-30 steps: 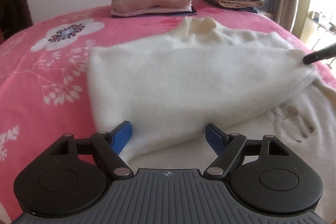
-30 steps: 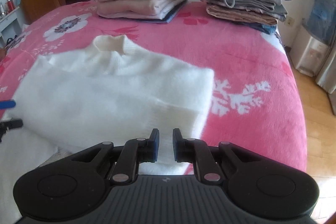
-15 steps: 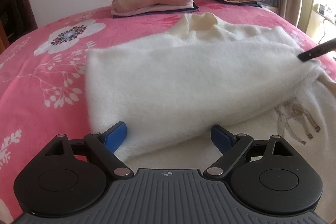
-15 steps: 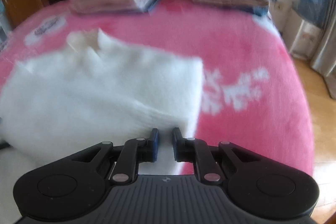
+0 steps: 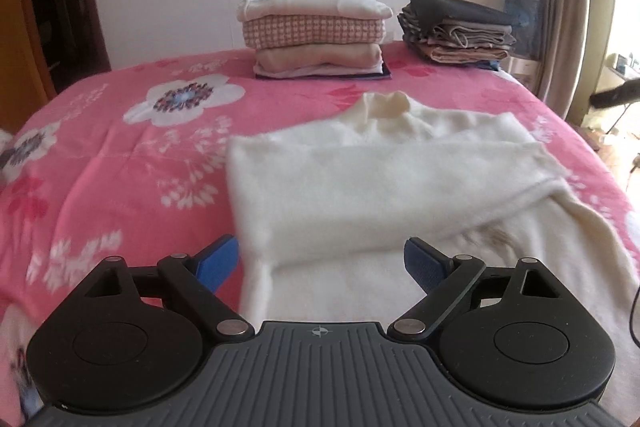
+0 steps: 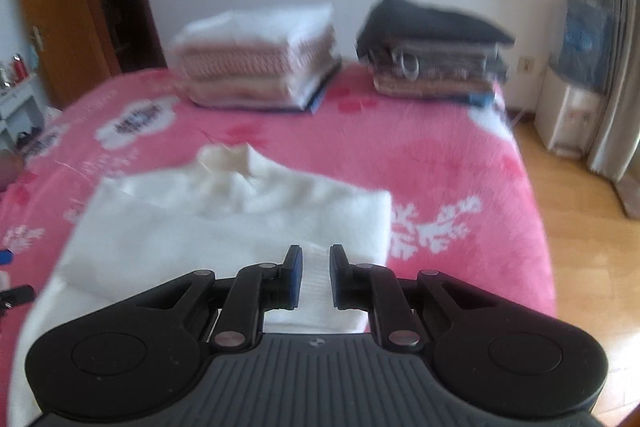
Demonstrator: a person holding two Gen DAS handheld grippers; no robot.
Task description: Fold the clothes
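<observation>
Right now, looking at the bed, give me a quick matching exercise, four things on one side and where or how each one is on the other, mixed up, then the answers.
Things:
1. white sweater
2. pink and cream stack
3. dark grey stack
4. left tool

Places or states:
A. at the far edge of the bed, on the right
B. open wide, holding nothing
C. partly folded, collar pointing towards the wall
D. at the far edge of the bed, on the left

Pairs: 1-C, 2-D, 3-A, 4-B
</observation>
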